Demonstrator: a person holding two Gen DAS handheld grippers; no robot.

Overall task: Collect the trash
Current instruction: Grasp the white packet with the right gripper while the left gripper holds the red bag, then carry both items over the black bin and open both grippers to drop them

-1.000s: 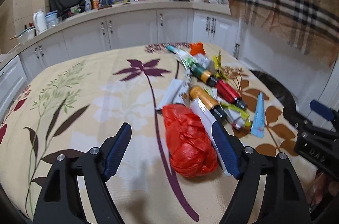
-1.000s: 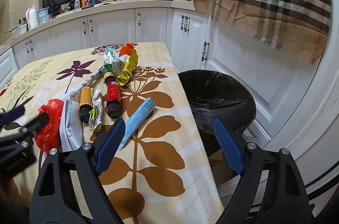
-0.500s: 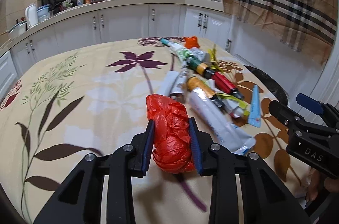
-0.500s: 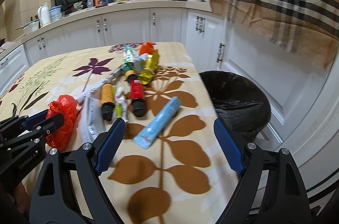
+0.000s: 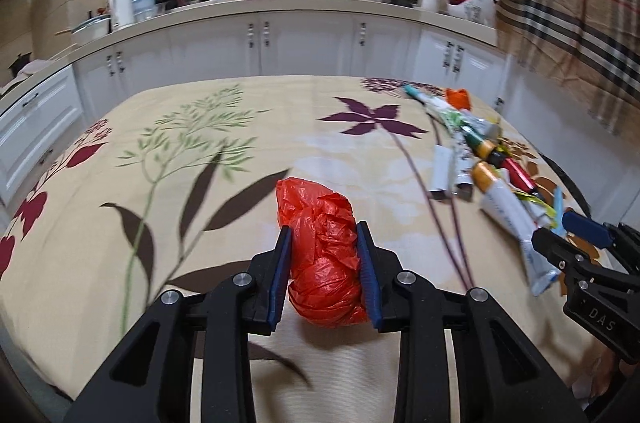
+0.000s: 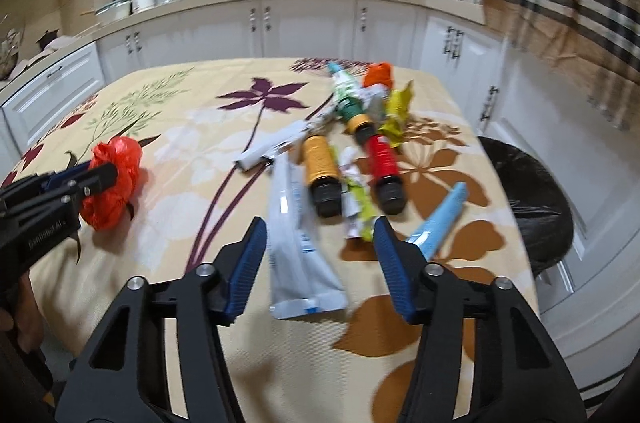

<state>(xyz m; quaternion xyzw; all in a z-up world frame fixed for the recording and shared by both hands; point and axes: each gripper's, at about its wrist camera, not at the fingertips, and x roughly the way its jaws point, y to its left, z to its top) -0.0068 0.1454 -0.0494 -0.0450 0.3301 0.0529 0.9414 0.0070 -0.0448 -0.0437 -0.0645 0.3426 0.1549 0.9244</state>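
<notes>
Two grippers are at work over a flowered tablecloth (image 5: 200,183) strewn with trash. The left gripper (image 5: 324,267) is clenched on a crumpled red plastic bag (image 5: 324,247), both blue pads pressed into its sides, out on the near left part of the table and well apart from the rest of the litter. The right gripper (image 6: 320,263) has its jaws closing around the near end of a flat white tube (image 6: 298,243); the pads sit either side of it but do not yet touch, so nothing is gripped there. The step in hand looks like picking up: one piece secured, a second being taken. Next, I judge, the right jaws must finish closing on the tube, then both loads need carrying to the bin (image 6: 528,199), which stands off the table's right edge. Only the right wrist view shows that black-lined bin clearly, along with the bottles (image 6: 320,167) and light blue wrapper (image 6: 440,219) lying between tube and bin; the left wrist view shows the squeeze on the bag close up, with only a dark sliver of the bin at the table's right edge.
</notes>
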